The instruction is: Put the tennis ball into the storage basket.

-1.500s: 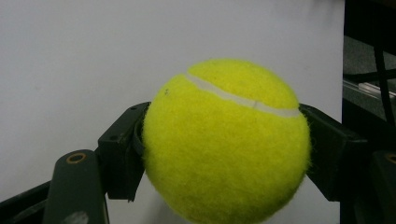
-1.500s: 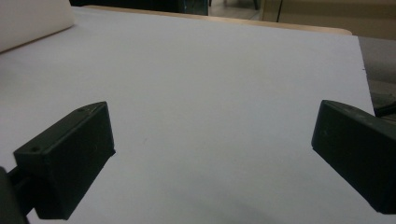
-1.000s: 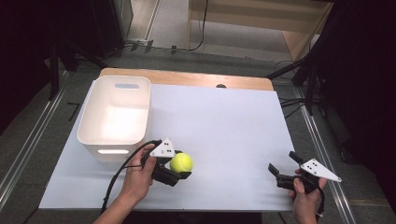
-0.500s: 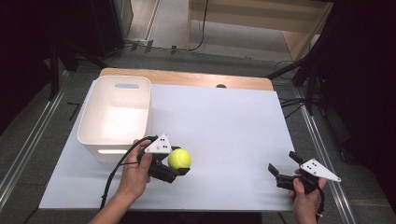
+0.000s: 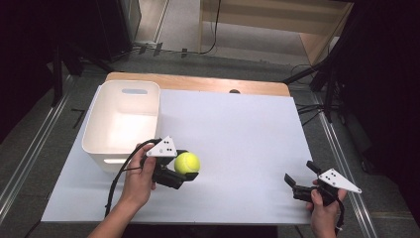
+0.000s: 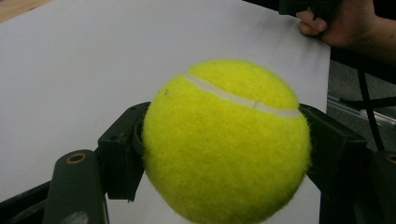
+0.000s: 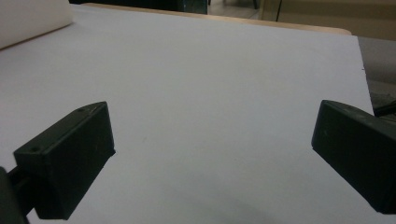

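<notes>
Bin: the white plastic bin sits at the left end of the white sheet, open top up and nothing visible inside, so a thing can be lowered straight in; judged the likely goal, since it is the nearest container to the held ball
Left gripper: the left gripper is just right of the bin's near corner, its jaws clamped on the ball from both sides; the person's left hand grips its body from behind, which leaves the jaws clear
Tennis ball: the yellow tennis ball is pinched at its widest part, one black pad on each flank, seam uppermost; in the high view it looks to ride clear of the sheet, near the bin's front wall but not over it
Right gripper: the right gripper rests near the sheet's near right corner, well apart from the ball; its jaws stand wide with bare sheet between them, holding nothing, apparently parked out of the way while the left does the carrying
</notes>
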A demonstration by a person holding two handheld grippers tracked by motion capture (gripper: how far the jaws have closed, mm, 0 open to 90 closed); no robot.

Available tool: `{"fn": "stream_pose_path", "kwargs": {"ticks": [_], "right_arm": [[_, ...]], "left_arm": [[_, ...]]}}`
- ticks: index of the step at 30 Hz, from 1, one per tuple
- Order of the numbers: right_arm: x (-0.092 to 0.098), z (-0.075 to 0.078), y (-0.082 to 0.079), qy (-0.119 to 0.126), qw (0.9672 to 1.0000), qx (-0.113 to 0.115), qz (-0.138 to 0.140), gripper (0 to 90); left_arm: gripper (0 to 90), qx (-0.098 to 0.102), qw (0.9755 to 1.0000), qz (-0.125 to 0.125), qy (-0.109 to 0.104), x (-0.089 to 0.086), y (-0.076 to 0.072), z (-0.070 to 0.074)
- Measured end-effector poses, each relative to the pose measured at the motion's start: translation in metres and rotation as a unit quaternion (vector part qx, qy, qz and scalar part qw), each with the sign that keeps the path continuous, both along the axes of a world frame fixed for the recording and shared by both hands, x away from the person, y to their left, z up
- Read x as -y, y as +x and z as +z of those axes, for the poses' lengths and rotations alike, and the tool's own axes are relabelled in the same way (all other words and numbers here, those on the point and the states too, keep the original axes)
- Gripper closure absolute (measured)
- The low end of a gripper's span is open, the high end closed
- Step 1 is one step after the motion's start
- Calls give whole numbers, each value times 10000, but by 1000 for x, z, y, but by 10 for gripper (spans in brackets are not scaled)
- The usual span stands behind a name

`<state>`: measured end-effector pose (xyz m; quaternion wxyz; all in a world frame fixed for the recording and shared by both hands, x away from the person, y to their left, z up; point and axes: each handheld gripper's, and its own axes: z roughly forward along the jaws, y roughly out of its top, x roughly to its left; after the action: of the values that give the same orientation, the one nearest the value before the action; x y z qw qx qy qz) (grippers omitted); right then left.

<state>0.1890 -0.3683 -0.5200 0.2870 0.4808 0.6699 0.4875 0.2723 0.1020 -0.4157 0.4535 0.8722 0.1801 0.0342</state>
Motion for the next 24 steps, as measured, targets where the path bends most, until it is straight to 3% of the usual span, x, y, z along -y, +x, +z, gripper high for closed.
{"fn": "stream_pose_path", "kwargs": {"ticks": [24], "right_arm": [[0, 0, 0, -3, 10000, -4, -6, 0]], "left_arm": [[247, 55, 10000, -6, -78, -5, -3, 13]]}}
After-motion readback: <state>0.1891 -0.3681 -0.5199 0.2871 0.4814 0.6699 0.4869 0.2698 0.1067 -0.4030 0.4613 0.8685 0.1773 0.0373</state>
